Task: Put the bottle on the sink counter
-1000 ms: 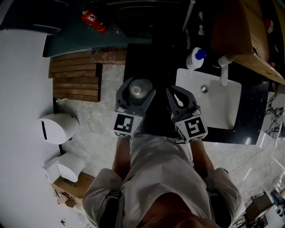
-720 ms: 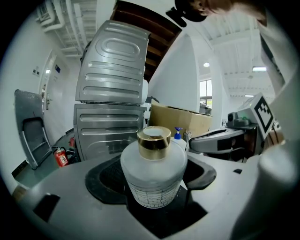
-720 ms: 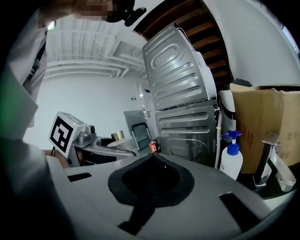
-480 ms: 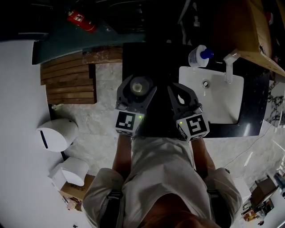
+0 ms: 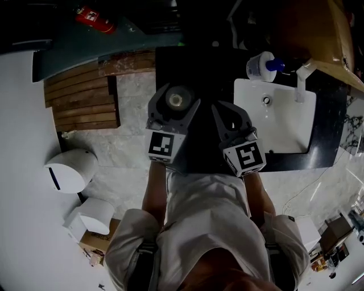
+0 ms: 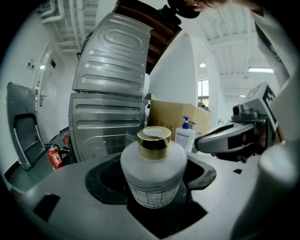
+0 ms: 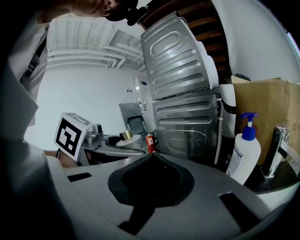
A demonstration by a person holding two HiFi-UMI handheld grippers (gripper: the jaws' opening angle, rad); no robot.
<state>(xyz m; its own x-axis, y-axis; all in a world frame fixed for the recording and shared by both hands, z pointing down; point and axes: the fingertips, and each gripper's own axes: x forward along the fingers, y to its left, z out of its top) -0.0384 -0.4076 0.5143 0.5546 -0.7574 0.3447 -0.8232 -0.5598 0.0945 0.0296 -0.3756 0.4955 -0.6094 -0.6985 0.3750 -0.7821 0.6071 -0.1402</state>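
A frosted white bottle (image 6: 153,171) with a gold cap sits upright between the jaws of my left gripper (image 5: 174,94), which is shut on it. In the head view the bottle (image 5: 176,100) hangs over the left part of the black sink counter (image 5: 196,65). My right gripper (image 5: 223,111) is beside it on the right, shut with nothing in it, its tips meeting in the right gripper view (image 7: 152,157). The white sink basin (image 5: 278,122) lies right of both grippers.
A white pump soap bottle (image 5: 263,65) and a faucet (image 5: 301,82) stand at the basin's far edge. A ribbed metal appliance (image 6: 112,93) rises behind the counter. A wooden slat platform (image 5: 82,96), a fire extinguisher (image 5: 91,17) and a white bin (image 5: 71,170) are on the floor to the left.
The counter and basin have slid slightly up and right in the head view. Both grippers keep their pose side by side, the left one still holding the bottle.
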